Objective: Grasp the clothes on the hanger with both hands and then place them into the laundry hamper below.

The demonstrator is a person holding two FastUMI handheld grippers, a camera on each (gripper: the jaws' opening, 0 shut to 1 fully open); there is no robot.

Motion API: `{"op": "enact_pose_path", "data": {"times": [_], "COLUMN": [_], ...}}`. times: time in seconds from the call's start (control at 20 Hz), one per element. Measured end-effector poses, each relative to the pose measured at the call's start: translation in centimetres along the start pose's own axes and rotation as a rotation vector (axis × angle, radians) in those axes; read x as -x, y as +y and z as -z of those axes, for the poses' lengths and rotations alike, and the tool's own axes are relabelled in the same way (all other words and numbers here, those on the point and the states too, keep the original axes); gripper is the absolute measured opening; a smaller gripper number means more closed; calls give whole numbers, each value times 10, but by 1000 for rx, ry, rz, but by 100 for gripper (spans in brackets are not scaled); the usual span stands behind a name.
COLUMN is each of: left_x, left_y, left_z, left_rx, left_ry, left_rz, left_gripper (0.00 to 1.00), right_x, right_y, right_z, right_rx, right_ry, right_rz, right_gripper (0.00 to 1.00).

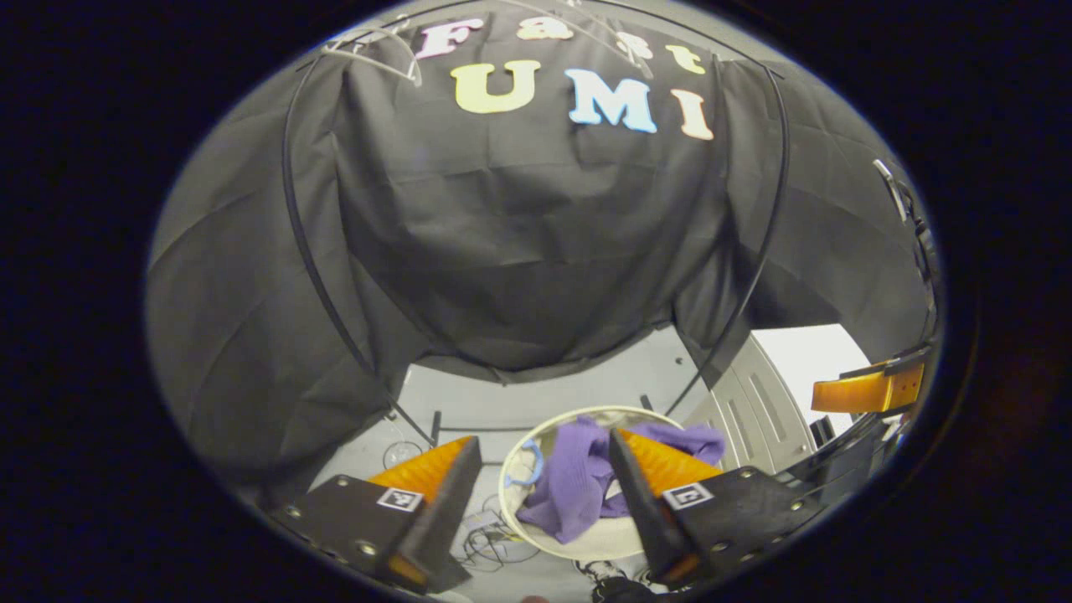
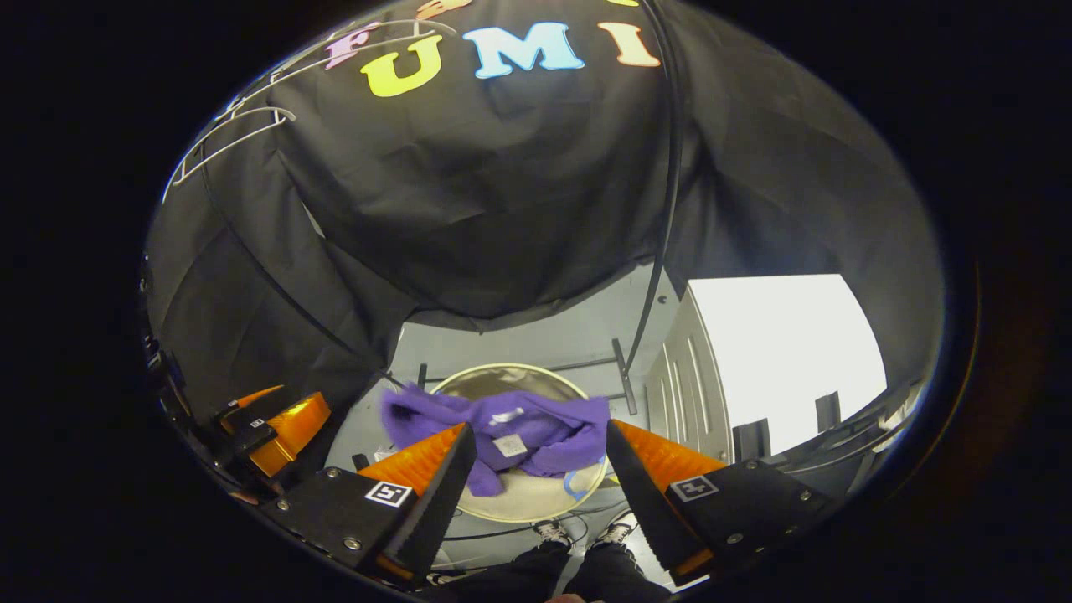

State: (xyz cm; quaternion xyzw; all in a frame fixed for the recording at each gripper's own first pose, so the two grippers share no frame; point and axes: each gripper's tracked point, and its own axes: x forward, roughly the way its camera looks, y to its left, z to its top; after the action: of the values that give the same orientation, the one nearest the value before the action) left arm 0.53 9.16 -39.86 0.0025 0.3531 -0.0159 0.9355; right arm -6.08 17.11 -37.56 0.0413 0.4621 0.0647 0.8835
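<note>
Purple clothes [image 1: 578,481] lay heaped in the round laundry hamper [image 1: 512,465] on the floor, draped over its rim. Left hand-held gripper [image 1: 544,486] hung above, jaws spread wide, gripping nothing, clothes straight below and ahead. Right hand-held gripper [image 2: 540,473] likewise agape and empty over the clothes [image 2: 511,431] and hamper [image 2: 528,502]. Neither plainly nearer. Placing judged done.

One purple garment [image 1: 578,481], one hamper [image 1: 512,502]
</note>
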Motion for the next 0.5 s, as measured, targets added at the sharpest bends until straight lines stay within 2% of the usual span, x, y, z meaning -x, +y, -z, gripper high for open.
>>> {"op": "enact_pose_path", "data": {"times": [0.05, 0.1, 0.15, 0.2, 0.25, 0.3, 0.35, 0.45, 0.5], "left_x": [8, 18, 27, 35, 46, 60, 74, 98, 114], "left_y": [5, 7, 10, 11, 11, 12, 15, 22, 28], "left_z": [-16, -34, -53, -68, -88, -111, -134, -166, -185], "left_rx": [-11, -21, -25, -20, -7, 10, 28, 52, 56], "left_ry": [-34, -75, -117, -151, -192, -236, -279, -357, -396], "left_rz": [-13, -20, -22, -18, -12, -10, -9, -17, -22], "left_gripper": [87, 100, 100, 94, 94, 87, 87, 100, 100], "right_x": [7, 16, 26, 38, 49, 61, 76, 104, 117], "right_y": [-1, -3, -6, -9, -11, -13, -14, -17, -20], "right_z": [-14, -30, -45, -62, -78, -93, -109, -141, -157], "right_rx": [0, 1, 7, 15, 24, 32, 41, 57, 64], "right_ry": [-40, -87, -136, -188, -241, -292, -340, -436, -493], "right_rz": [1, 6, 14, 24, 30, 34, 38, 51, 66], "right_gripper": [96, 96, 96, 95, 96, 95, 95, 95, 95]}}
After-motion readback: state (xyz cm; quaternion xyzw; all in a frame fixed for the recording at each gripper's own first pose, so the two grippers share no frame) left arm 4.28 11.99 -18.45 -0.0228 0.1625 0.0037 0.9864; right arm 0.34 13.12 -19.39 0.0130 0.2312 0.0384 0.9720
